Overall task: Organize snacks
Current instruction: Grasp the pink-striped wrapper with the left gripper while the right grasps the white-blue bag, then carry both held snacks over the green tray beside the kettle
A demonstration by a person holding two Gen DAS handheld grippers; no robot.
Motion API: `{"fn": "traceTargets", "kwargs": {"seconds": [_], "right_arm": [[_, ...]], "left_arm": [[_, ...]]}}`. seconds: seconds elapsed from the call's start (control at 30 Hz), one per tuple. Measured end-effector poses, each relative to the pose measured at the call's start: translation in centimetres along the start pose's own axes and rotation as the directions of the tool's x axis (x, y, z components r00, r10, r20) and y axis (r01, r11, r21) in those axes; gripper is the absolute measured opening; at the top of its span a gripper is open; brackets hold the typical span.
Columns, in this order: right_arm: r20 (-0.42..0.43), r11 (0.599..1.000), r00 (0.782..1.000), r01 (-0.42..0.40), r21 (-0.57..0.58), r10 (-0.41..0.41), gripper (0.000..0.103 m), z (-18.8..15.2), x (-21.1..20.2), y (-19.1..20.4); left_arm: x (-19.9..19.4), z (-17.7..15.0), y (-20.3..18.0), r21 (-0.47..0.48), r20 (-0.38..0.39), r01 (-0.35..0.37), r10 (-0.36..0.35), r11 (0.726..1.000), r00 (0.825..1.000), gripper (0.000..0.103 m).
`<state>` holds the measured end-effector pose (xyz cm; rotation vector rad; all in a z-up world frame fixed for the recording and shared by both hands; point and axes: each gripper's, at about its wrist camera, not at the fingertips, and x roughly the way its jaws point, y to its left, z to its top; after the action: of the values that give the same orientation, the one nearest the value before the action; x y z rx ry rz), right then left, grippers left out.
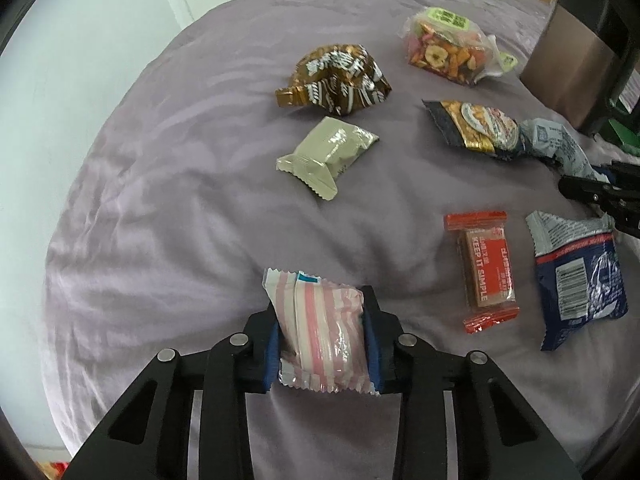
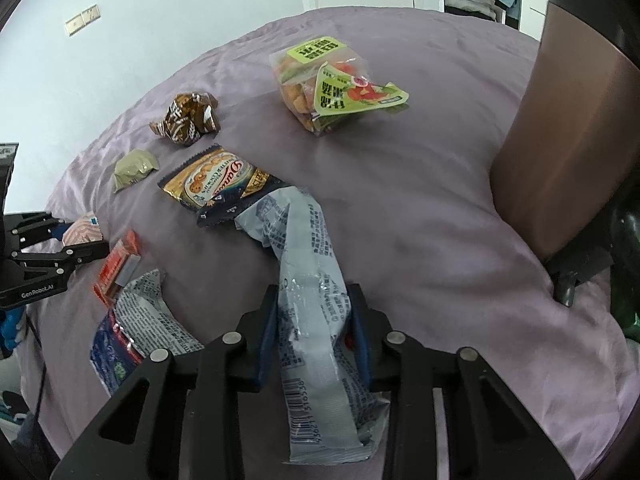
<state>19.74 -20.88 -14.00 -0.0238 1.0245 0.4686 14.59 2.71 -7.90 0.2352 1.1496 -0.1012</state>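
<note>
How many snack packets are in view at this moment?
8. Pink striped packet in the left claw; cookie bag in the right claw. On the bedspread: brown bag, fruit-chip bag, green packet, red bar, blue packet, butter cookie bag.

A long blue-grey cookie bag (image 2: 308,280) is clamped between the fingers of the right gripper (image 2: 316,344). A pink-striped packet (image 2: 82,229) is held by the left gripper (image 2: 76,236) above the purple bed (image 2: 440,220).

Matt wrinkled purple cloth bedsheet (image 1: 180,200), glossy crinkled foil snack wrappers (image 1: 332,76)
</note>
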Motion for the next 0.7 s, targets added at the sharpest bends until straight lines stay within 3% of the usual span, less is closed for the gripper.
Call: {"fn": "traceTargets", "kwargs": {"seconds": [0.4,0.7], "right_arm": [[0.056,1.000,0.998,0.016,0.010,-0.016,0.000,0.3,-3.2,0.2],[0.074,1.000,0.997,0.003,0.009,-0.004,0.000,-1.1,-7.0,0.7]], "left_arm": [[-2.6,0.5,1.7,-0.075,0.047,-0.048,0.052,0.996,0.998,0.029],[-6.5,0.3,0.3,-0.087,0.093,-0.078,0.086,0.993,0.992,0.029]]}}
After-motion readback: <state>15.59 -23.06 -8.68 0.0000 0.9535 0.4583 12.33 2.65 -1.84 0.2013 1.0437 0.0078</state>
